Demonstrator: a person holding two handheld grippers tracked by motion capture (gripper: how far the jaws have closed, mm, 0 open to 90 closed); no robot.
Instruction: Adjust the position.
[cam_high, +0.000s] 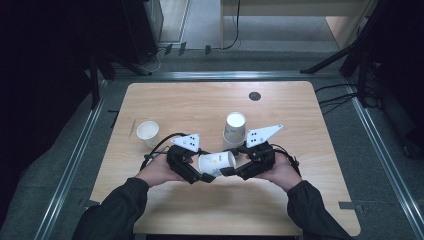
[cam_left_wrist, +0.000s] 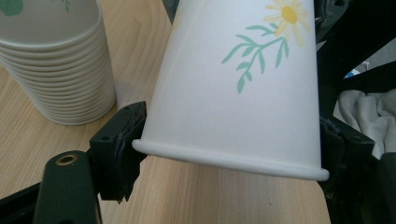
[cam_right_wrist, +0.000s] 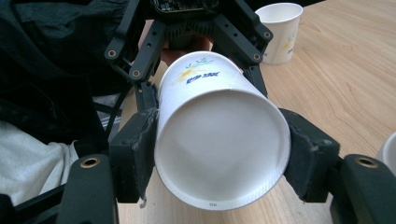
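Jaws of both grippers clamp one paper cup (cam_high: 217, 162), rim and base.

Lower centre of the frame: a white paper cup (cam_high: 217, 162) lies on its side, held between the left gripper (cam_high: 206, 177) and the right gripper (cam_high: 226, 171), both gripping it, as far as this distance allows. An inverted cup stack (cam_high: 234, 129) stands just above it. A single upright cup (cam_high: 148, 131) sits at centre left on the wooden table (cam_high: 200, 102). A dark round disc (cam_high: 254, 96) lies toward the upper right.
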